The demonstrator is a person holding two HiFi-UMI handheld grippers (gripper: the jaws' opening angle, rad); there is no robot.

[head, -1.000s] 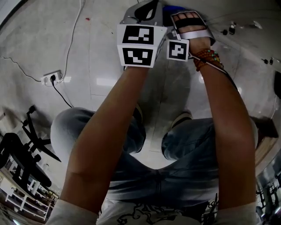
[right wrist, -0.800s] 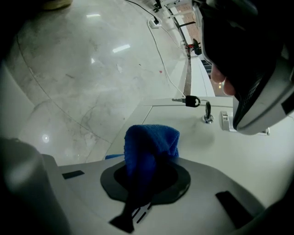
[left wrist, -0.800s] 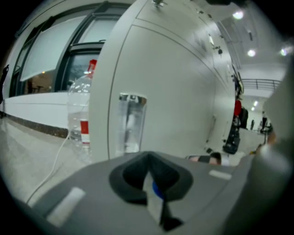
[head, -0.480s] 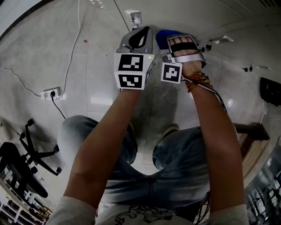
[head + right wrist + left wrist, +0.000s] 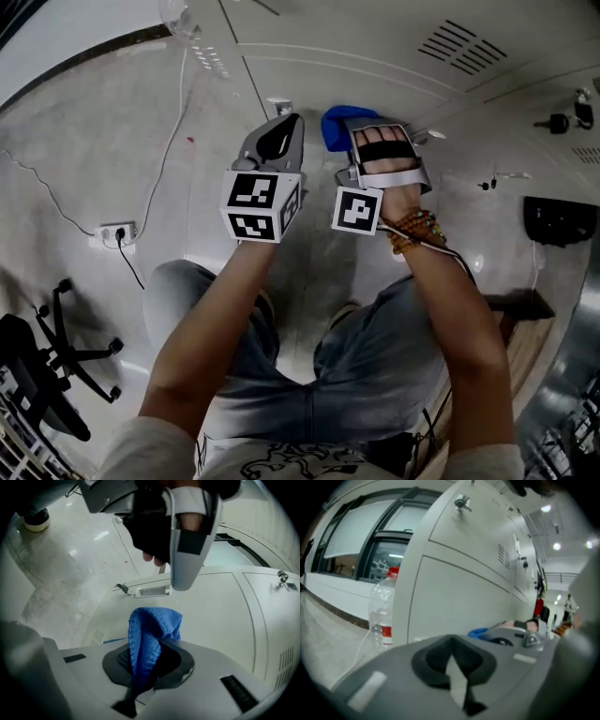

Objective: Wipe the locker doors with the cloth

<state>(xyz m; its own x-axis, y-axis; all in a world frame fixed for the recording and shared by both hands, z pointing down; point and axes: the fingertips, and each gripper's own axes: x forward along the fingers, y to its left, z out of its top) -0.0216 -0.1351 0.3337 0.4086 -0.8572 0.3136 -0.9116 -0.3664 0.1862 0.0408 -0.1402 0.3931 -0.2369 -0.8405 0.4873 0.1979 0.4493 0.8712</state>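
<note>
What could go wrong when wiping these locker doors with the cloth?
The right claw pinches only a narrow fold of the blue knitted cloth; rubbing on the pale metal locker door may pull it out.
The small metal key sticking out of a door could snag the cloth.
The clear plastic bottle with a red cap stands beside the lockers; the left claw might knock it over.

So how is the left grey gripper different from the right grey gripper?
The grey two-jaw right gripper is shut on a blue knitted cloth; the grey two-jaw left gripper is shut on nothing. The arm behind the right gripper wears a beaded bracelet; the arm behind the left gripper is bare. Both are held side by side in front of the pale metal locker doors.
</note>
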